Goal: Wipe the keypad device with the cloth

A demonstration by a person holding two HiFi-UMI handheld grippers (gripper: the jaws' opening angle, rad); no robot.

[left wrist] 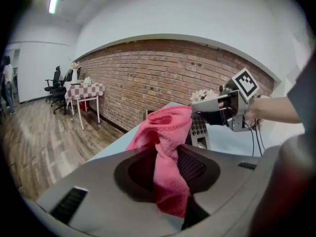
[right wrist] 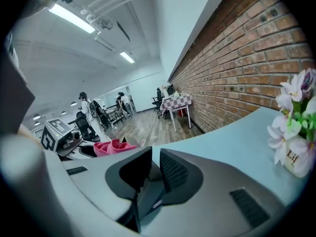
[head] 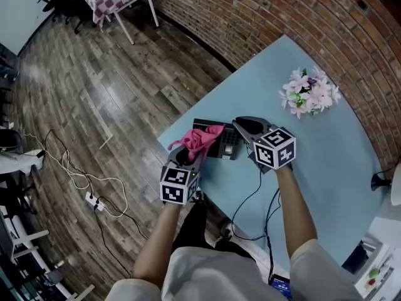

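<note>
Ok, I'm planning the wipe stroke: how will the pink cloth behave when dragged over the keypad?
Likely floppy: the cloth droops and folds where the left gripper pinches it. Probably light, as its bunched end stands up unsupported. It may drag on the raised keys of the keypad.

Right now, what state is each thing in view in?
Pink cloth: bunched, clamped between jaws.
Left tongs: shut on it.
Right tongs: jaws almost together, nothing between them.
Keypad device: sitting on the blue table, keys showing.
Flowers: standing upright.
</note>
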